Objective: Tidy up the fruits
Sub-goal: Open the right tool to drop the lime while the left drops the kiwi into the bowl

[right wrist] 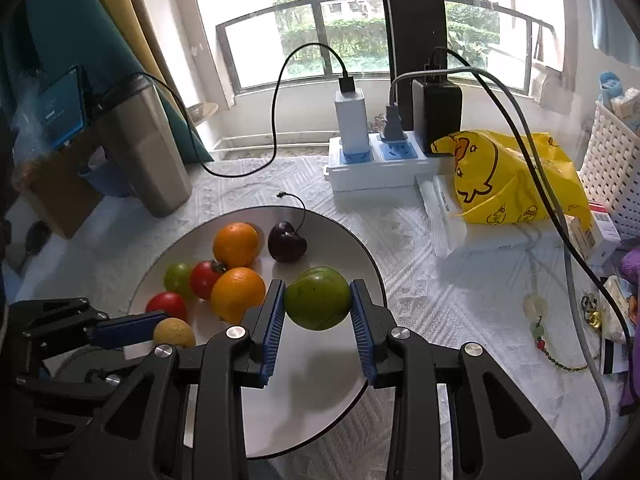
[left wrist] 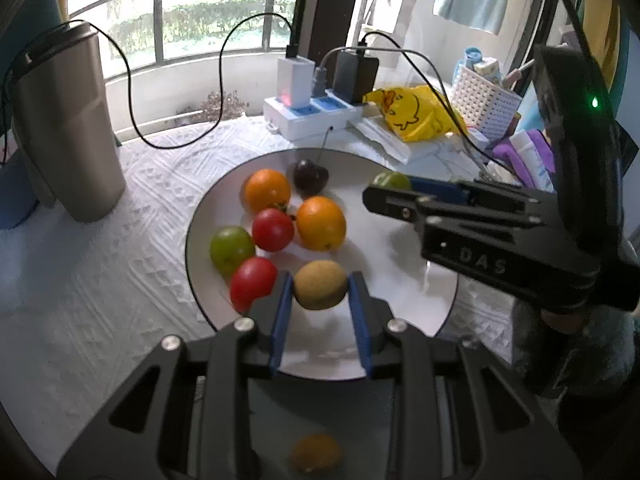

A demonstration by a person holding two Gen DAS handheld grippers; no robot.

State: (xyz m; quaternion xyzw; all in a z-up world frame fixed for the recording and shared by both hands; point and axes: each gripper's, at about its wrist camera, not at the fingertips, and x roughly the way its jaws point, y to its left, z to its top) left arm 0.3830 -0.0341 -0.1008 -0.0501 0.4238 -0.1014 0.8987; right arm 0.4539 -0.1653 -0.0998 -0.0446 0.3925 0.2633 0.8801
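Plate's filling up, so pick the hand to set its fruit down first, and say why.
Left, probably: the left gripper holds its yellow fruit low beside the pile; the right gripper's green fruit hangs over bare plate.

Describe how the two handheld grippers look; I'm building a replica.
Both the left gripper and the right gripper are matte black linkage frames with silver pivot screws and ribbed blue pads. The right one's side reads "DAS" in pale letters, and a green light glows on its black upper housing.

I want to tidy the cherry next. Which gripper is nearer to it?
Right, though not by much. The right gripper, shut on a green fruit, sits just in front of the cherry; the left gripper holds a yellowish fruit at the plate's near side.
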